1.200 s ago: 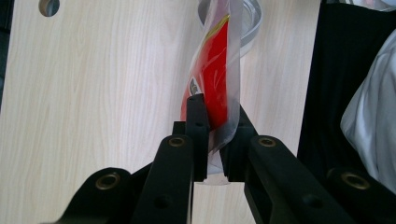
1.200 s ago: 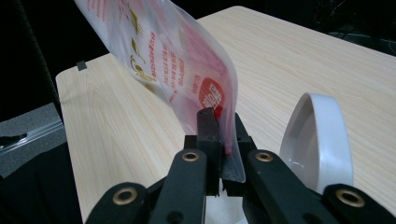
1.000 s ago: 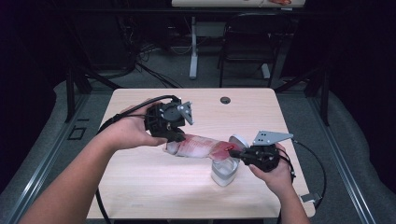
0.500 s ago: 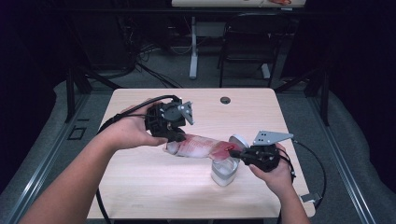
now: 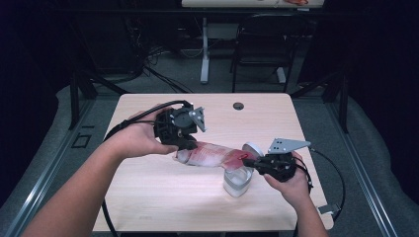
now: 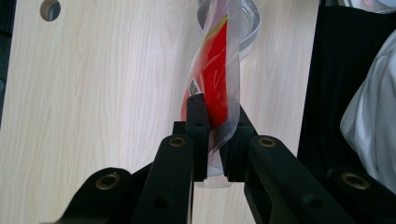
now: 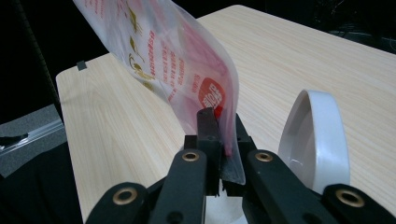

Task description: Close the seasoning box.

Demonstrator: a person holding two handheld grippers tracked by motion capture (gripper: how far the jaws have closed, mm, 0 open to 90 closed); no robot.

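Both grippers, left and right, pinch opposite ends of a red-printed plastic bag stretched above a jar.

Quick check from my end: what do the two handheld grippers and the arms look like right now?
Both the left gripper and right gripper are black, with two flat jaws bearing brass-ringed holes, a grey three-cornered plate on top and a trailing black cable. The forearms are bare, without sleeves.
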